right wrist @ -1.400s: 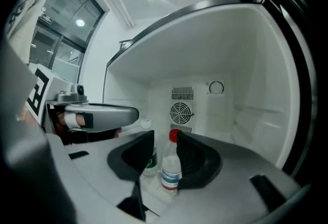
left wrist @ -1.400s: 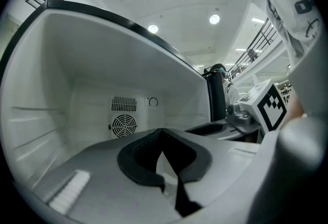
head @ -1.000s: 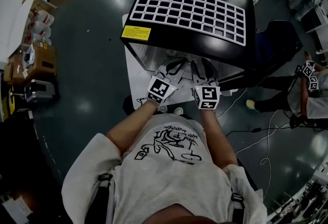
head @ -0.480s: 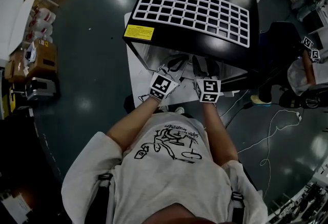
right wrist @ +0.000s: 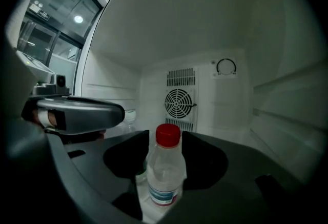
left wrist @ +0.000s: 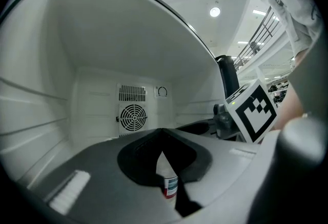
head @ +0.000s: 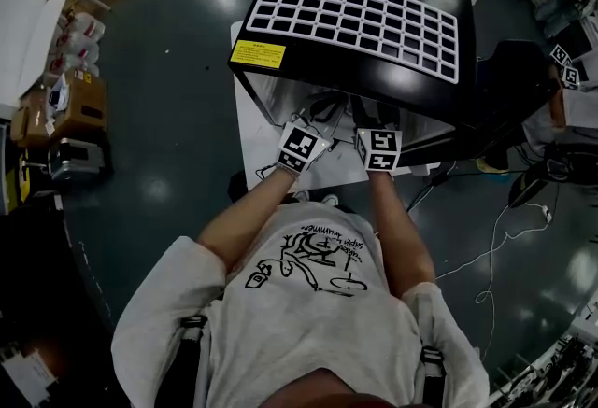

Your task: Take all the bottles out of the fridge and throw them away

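I am looking down at the small black fridge (head: 355,14), its door open. The task is only beginning: bottles are standing inside and none is out yet, and no bin is showing. Both my arms are stretching forward, side by side, wrists level, reaching into the cavity. The right tongs (right wrist: 166,135) are opening around a red-capped bottle (right wrist: 164,177) standing upright on the fridge floor, their pads not pressing it. The left tongs (left wrist: 164,133) are drawn together, tips meeting. A labelled bottle (left wrist: 170,186) is showing through their slit; I judge it is not gripped.
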Action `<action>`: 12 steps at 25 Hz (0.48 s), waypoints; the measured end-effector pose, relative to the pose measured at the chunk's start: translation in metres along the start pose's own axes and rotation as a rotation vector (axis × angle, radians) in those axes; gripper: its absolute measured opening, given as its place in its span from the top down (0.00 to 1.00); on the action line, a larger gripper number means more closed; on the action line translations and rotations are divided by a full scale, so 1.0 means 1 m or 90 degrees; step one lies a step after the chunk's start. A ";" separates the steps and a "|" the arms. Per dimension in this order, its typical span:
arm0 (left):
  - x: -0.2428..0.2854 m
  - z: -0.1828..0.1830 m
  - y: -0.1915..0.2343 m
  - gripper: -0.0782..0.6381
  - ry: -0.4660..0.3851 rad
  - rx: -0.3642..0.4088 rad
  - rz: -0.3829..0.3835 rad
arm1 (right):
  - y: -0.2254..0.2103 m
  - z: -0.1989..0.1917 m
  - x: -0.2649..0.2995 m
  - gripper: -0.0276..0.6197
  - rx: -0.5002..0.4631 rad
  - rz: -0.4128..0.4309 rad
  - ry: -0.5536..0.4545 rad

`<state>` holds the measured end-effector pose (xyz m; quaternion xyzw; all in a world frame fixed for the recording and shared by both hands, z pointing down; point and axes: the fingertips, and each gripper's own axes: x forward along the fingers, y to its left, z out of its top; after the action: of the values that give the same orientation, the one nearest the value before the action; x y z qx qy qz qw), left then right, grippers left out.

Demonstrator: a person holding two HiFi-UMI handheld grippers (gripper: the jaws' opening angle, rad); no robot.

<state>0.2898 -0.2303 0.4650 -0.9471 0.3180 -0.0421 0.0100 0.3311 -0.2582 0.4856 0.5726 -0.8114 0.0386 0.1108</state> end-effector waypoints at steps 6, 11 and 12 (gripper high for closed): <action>0.000 0.001 0.003 0.88 0.001 -0.003 0.003 | -0.001 0.001 0.006 0.69 0.003 -0.002 -0.003; -0.001 0.002 0.005 0.88 -0.004 -0.018 0.004 | 0.001 0.004 0.007 0.71 -0.001 -0.003 -0.008; -0.002 0.002 0.005 0.88 -0.004 -0.022 0.004 | 0.002 0.004 0.007 0.72 -0.002 -0.002 -0.007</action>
<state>0.2854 -0.2334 0.4624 -0.9462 0.3218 -0.0337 -0.0051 0.3269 -0.2646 0.4835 0.5737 -0.8114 0.0341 0.1069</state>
